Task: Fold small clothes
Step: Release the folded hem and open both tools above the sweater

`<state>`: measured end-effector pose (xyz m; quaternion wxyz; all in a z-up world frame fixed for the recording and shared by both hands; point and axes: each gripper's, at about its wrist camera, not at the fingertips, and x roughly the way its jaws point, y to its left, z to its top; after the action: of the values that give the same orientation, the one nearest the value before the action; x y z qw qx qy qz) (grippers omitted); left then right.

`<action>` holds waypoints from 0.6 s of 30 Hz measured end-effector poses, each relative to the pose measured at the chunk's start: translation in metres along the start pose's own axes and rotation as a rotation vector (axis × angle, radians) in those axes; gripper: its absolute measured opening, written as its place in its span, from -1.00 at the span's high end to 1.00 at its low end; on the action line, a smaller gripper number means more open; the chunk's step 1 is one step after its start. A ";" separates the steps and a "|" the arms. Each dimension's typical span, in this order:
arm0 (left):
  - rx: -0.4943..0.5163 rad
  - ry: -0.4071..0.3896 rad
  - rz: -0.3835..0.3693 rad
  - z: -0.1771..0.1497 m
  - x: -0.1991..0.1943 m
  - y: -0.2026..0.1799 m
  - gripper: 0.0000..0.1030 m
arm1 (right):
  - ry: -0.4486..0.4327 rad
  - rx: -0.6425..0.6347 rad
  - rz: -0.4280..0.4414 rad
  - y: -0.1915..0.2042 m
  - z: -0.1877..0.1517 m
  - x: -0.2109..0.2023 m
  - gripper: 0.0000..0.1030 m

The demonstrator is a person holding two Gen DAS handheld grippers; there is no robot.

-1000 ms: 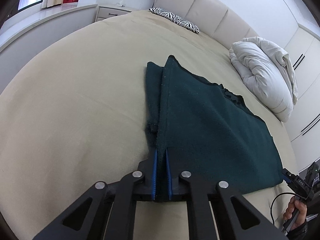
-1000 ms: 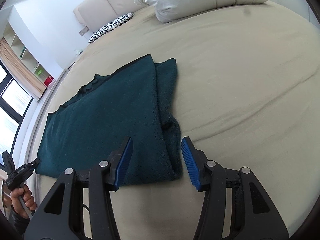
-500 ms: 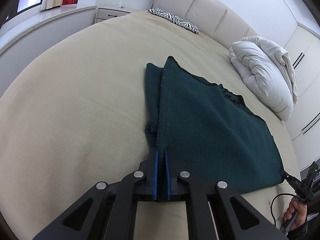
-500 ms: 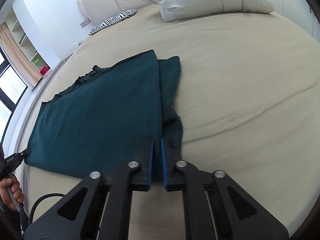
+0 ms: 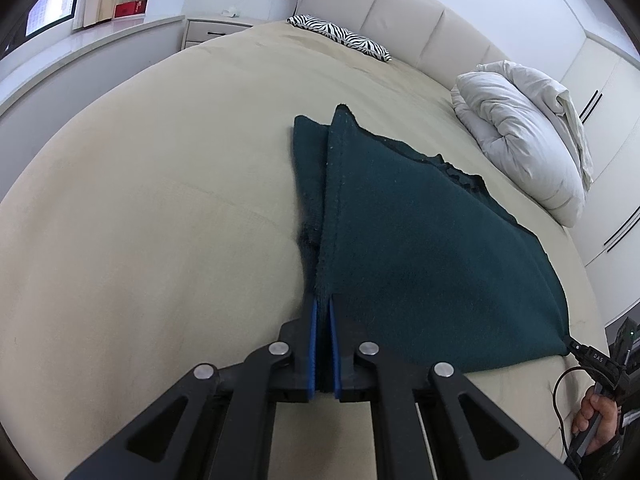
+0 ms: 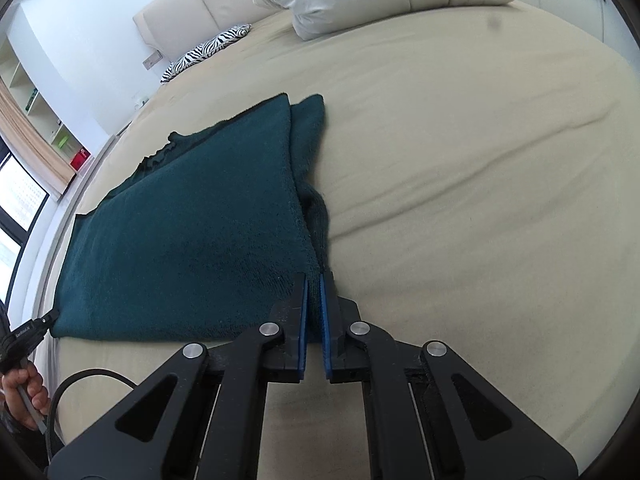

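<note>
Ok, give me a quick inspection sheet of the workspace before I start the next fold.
Surface: beige bed cover, a few soft creases.
Job's things: dark green garment lying flat, side strips folded under along both side edges.
Clutter: white duvet bundled near the headboard; zebra-print pillow further along the headboard.
Grippers: left gripper shut on one near corner of the garment; right gripper shut on the other near corner.
Cables: black cable looping by the left hand.
Surroundings: padded headboard, nightstand, white wardrobe doors.
</note>
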<state>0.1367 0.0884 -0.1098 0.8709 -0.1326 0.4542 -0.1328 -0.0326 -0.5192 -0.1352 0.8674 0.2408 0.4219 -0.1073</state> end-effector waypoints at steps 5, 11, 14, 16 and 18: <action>-0.013 -0.010 -0.008 -0.005 -0.005 0.005 0.87 | 0.000 0.001 0.004 -0.001 0.000 0.004 0.91; -0.054 -0.021 -0.025 -0.012 -0.008 0.010 0.87 | -0.001 -0.017 -0.014 0.002 0.000 0.005 0.91; -0.062 -0.016 -0.027 -0.014 -0.006 0.012 0.87 | 0.000 -0.016 -0.014 0.002 -0.001 0.005 0.92; -0.066 -0.014 -0.028 -0.014 -0.004 0.013 0.87 | 0.002 -0.015 -0.014 0.002 -0.001 0.006 0.91; -0.066 -0.008 -0.023 -0.013 -0.002 0.012 0.85 | 0.005 -0.019 -0.016 0.002 -0.001 0.008 0.91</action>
<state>0.1257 0.0993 -0.1200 0.8663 -0.1671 0.4533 -0.1272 -0.0270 -0.5166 -0.1411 0.8676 0.2294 0.4272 -0.1097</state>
